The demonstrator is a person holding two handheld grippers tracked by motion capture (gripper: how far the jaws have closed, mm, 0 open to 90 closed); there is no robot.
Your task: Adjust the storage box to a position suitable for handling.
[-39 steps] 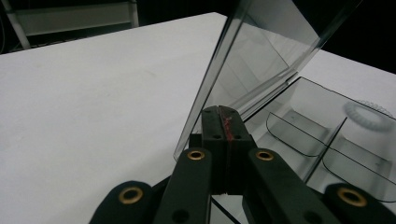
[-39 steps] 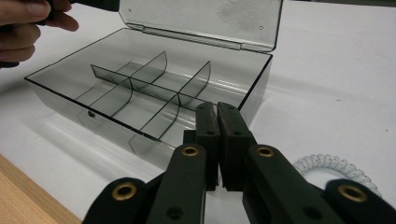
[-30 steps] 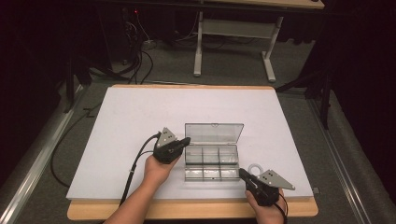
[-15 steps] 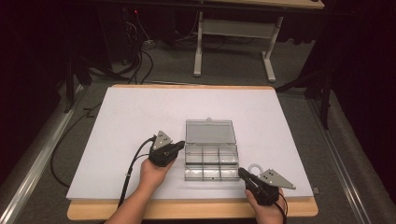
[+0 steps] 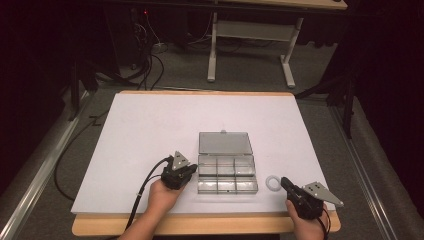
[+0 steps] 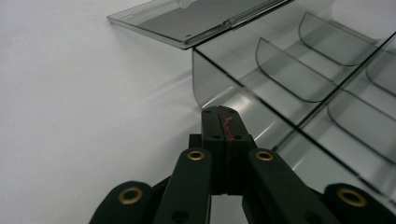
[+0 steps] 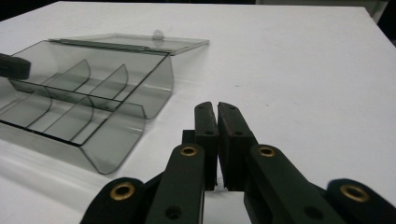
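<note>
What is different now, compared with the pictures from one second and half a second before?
The lid of the clear compartment box went from raised to lying flat open behind the box. The left gripper pulled back from the lid and came down beside the box's left end, jaws shut and empty. A white ring now lies uncovered ahead of the right gripper, which drew back a little, shut. The box and the white board stayed in place.

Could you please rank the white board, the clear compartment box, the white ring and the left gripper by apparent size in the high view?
1. White board
2. Clear compartment box, lid open
3. Left gripper
4. White ring
</note>
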